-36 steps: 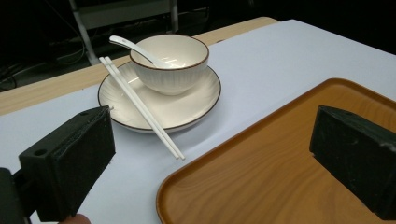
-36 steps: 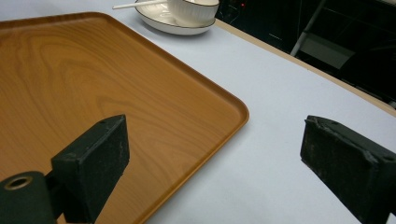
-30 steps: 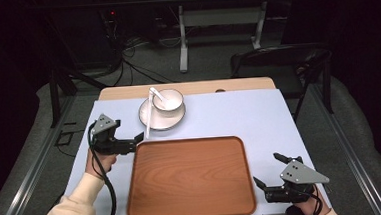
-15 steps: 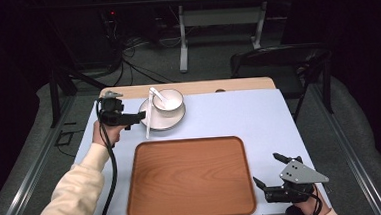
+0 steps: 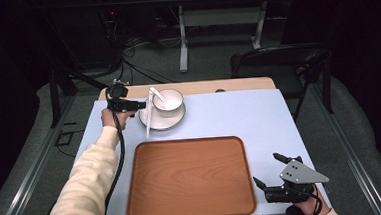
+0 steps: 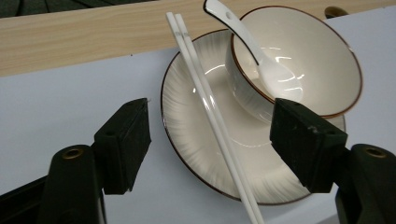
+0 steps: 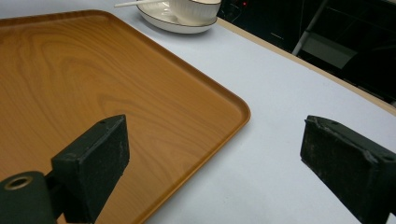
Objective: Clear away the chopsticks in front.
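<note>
A white bowl (image 5: 169, 103) with a brown rim and a white spoon (image 5: 157, 95) in it stands on a white plate (image 5: 154, 123) at the far side of the table. White chopsticks (image 5: 148, 119) lie across the plate's left part. My left gripper (image 5: 138, 105) is just left of the plate and points at it. In the left gripper view its jaws have just been closing, with the chopsticks (image 6: 206, 100) and the plate (image 6: 187, 140) between them but not touching, beside the bowl (image 6: 317, 70). My right gripper (image 5: 266, 169) stands open by the wooden tray (image 5: 190, 180).
The tray's near right corner (image 7: 224, 109) lies between the right gripper's jaws, with nothing on the tray. A bare wooden strip (image 5: 237, 84) runs along the table's far edge. A dark chair (image 5: 276, 62) and cables stand behind the table.
The left gripper has moved from beside the tray's far left corner to the plate's left edge, and its jaws have narrowed. The right gripper has stayed put.
</note>
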